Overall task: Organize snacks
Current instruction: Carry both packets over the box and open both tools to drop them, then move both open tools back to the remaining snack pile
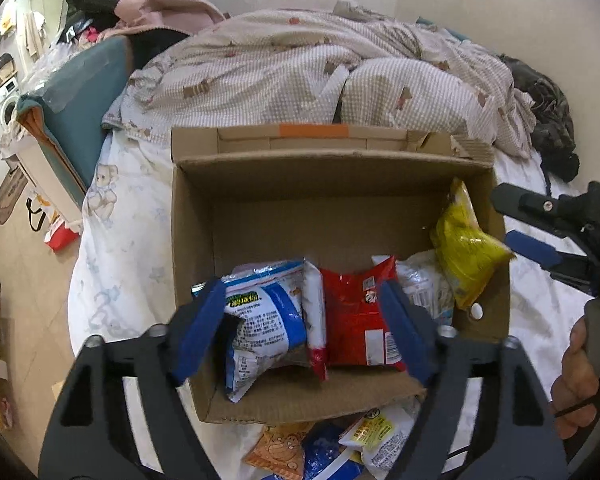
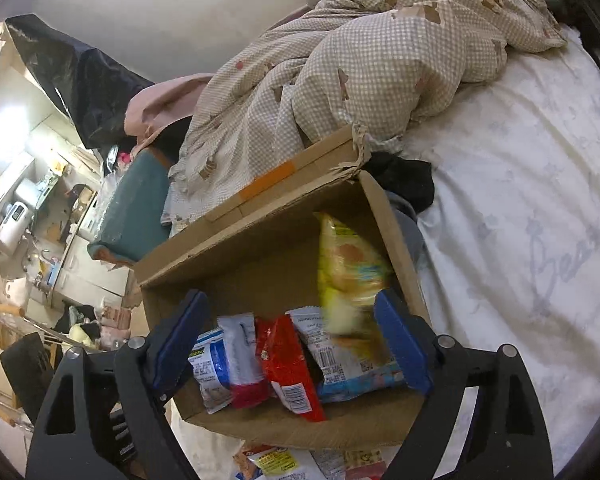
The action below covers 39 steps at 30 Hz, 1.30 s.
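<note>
Jaws apart; yellow packet [image 2: 346, 276] motion-blurred.

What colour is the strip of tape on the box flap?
Orange. The tape on the box shows best in the left wrist view.

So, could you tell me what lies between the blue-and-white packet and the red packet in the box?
A narrow white packet with a red end stands between the blue-and-white packet and red packet, clearest in the left wrist view.
</note>
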Each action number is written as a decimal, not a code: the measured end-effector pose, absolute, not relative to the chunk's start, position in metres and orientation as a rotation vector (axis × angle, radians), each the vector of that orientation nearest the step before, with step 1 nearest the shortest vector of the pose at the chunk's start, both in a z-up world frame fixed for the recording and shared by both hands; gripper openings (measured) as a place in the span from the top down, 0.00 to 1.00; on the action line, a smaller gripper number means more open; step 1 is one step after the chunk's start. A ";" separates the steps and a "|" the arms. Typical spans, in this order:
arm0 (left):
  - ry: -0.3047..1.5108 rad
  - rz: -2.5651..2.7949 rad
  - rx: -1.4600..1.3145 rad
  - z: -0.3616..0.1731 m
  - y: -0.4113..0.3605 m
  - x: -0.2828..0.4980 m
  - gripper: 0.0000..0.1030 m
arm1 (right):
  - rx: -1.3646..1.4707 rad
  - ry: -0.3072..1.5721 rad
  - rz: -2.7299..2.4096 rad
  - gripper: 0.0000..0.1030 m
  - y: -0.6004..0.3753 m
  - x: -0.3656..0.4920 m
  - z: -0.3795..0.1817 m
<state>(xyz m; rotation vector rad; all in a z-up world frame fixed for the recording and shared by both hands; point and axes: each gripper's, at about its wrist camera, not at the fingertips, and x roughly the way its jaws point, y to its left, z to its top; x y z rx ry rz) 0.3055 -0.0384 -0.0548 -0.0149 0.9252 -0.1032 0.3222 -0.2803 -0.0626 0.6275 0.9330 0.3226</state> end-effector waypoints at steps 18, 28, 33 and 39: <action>0.918 -0.076 -0.012 -0.052 -0.027 0.298 0.23 | 0.609 0.950 0.325 0.14 -0.279 0.316 -0.064; 0.891 -0.081 -0.067 -0.039 -0.004 0.281 0.23 | 0.517 0.929 0.304 0.14 -0.277 0.292 -0.048; 0.884 -0.065 -0.096 -0.032 0.011 0.271 0.23 | 0.433 0.901 0.308 0.14 -0.271 0.273 -0.035; 0.866 -0.062 -0.147 -0.023 0.029 0.254 0.14 | 0.426 0.903 0.315 0.14 -0.273 0.248 -0.031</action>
